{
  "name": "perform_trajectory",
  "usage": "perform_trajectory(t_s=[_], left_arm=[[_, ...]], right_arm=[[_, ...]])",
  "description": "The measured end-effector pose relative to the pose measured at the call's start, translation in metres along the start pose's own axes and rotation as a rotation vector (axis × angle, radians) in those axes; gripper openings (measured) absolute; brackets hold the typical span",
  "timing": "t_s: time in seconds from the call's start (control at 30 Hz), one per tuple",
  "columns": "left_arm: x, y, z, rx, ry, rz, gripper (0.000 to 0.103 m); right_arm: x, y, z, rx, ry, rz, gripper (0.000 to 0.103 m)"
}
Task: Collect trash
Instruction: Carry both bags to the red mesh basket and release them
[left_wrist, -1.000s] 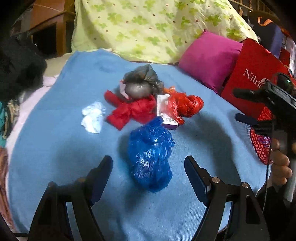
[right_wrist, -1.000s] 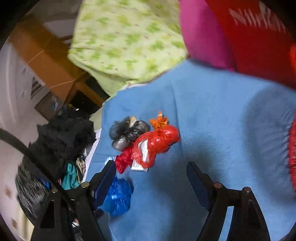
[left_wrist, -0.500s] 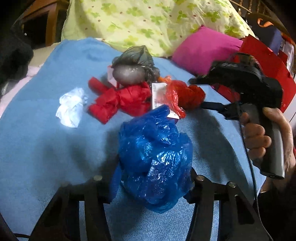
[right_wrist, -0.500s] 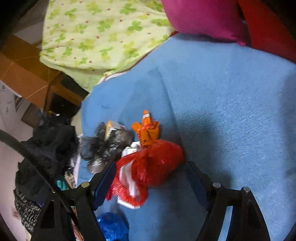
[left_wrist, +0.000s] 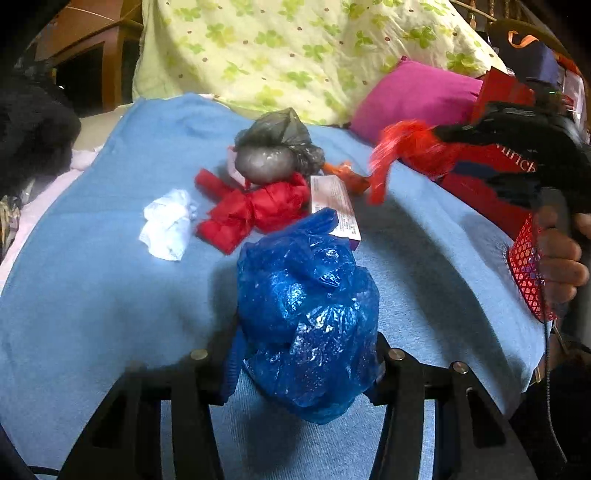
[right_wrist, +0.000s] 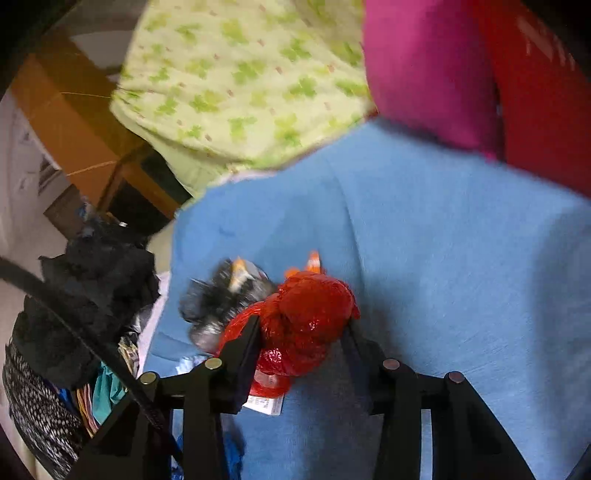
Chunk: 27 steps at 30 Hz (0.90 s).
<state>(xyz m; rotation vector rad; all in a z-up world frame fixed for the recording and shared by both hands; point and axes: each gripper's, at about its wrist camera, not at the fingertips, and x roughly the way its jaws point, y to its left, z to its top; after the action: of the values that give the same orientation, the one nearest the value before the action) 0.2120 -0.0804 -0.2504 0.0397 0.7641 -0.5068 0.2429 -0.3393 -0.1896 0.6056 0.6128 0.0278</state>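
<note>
On the blue blanket (left_wrist: 92, 288), loose trash lies in a cluster: grey bag (left_wrist: 277, 147), red wrapper (left_wrist: 255, 210), white tissue (left_wrist: 168, 223), a printed carton (left_wrist: 334, 205) partly hidden. Left gripper (left_wrist: 304, 360) is closed around the blue bag (left_wrist: 306, 317), long axis roughly upright, knot end away from the camera (fingertips hidden behind the plastic). Right gripper (right_wrist: 301, 345) is clamped on the red bag (right_wrist: 303, 325), bulk pointing forward, tail trailing below onto a label; in the left view this bag (left_wrist: 410, 147) is motion-blurred, raised beside the pink pillow (left_wrist: 413, 96). Whether either bag touches the blanket cannot be told.
</note>
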Motion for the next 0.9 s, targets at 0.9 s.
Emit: perform_trajectory(t_s=[0.9], left_arm=[[-0.071,-0.169,0.076,0.214,-0.159,-0.067,0.053]], right_arm=[[-0.215,-0.05,0.012,-0.114,-0.479,-0.033,0.046]])
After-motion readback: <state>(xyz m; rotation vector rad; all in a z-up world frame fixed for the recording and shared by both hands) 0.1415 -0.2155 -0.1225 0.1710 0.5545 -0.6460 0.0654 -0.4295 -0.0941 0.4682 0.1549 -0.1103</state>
